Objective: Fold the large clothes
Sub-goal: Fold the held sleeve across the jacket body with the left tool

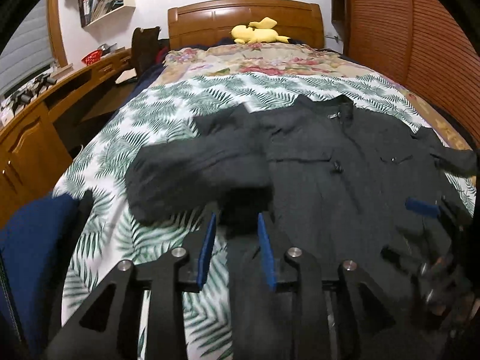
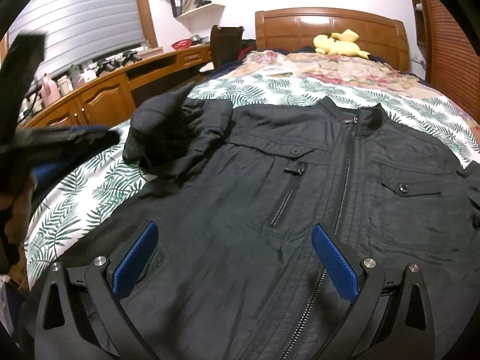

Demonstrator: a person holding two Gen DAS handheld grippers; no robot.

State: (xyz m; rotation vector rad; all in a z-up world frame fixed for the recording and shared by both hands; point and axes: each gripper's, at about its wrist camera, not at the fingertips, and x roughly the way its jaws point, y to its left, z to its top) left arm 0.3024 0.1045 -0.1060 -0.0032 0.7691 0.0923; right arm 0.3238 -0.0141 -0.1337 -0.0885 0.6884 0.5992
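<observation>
A black zip-up jacket (image 2: 300, 204) lies front up on the bed, collar toward the headboard. It also shows in the left wrist view (image 1: 330, 162). Its left sleeve (image 1: 192, 168) is lifted and bunched. My left gripper (image 1: 237, 225) has its blue pads partly closed around a fold of this sleeve's dark fabric. In the right wrist view the left gripper (image 2: 90, 138) shows blurred beside the raised sleeve (image 2: 168, 132). My right gripper (image 2: 232, 237) is open and empty, low over the jacket's lower front. It shows blurred in the left wrist view (image 1: 432, 210).
The bed has a palm-leaf cover (image 1: 168, 111) and a floral blanket (image 2: 330, 63) near the wooden headboard (image 1: 246, 18). A yellow plush toy (image 2: 339, 45) lies by the headboard. A wooden desk (image 2: 120, 90) runs along the left. A wooden wardrobe (image 1: 405, 30) stands on the right.
</observation>
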